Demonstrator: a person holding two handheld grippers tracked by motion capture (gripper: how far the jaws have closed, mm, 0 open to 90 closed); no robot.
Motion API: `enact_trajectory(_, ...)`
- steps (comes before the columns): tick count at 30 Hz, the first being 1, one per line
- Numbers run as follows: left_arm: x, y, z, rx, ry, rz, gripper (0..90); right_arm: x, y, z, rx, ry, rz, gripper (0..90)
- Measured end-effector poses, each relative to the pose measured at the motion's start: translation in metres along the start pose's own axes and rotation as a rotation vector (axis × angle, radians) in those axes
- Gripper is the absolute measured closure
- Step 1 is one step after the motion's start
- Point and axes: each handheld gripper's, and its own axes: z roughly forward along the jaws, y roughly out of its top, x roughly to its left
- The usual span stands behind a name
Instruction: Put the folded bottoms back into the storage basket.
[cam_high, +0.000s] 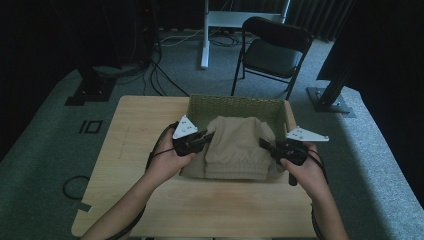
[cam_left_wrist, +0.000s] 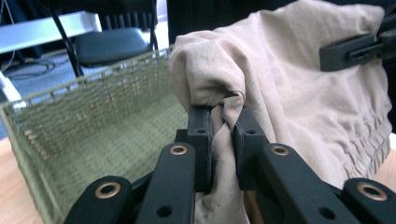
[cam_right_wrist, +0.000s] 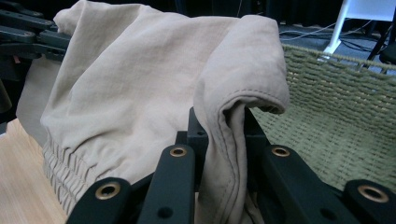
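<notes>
A beige garment (cam_high: 235, 147) with an elastic hem hangs folded between both grippers, over the near wall of a green woven basket (cam_high: 235, 104). My left gripper (cam_high: 206, 136) is shut on the garment's left edge; in the left gripper view the cloth (cam_left_wrist: 280, 93) is pinched between the jaws of this gripper (cam_left_wrist: 223, 135). My right gripper (cam_high: 264, 145) is shut on the right edge, and the right gripper view shows a fold of cloth (cam_right_wrist: 140, 93) clamped in the gripper (cam_right_wrist: 224, 130). The elastic hem (cam_high: 234, 171) hangs down toward the table.
The basket stands at the back middle of a light wooden table (cam_high: 135, 150). Behind the table a black folding chair (cam_high: 275, 50) and a white desk leg (cam_high: 205, 35) stand on grey carpet. Cables (cam_high: 160, 75) lie on the floor at the left.
</notes>
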Motion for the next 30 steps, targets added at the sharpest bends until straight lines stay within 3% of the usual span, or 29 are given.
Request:
enact_trajectory(11, 0.015, 0.020, 0.012, -0.034, 0.009, 0.020, 81.6, -0.017, 0.022, 0.008, -0.015, -0.019, 0.026, 80.2)
enact_trajectory(22, 0.036, 0.030, 0.032, -0.039, 0.030, -0.017, 81.6, -0.033, 0.041, 0.023, -0.009, -0.045, 0.032, 80.2)
enact_trajectory(30, 0.050, 0.036, 0.054, -0.039, 0.049, -0.011, 81.6, -0.048, 0.048, 0.037, -0.013, -0.078, 0.051, 80.2)
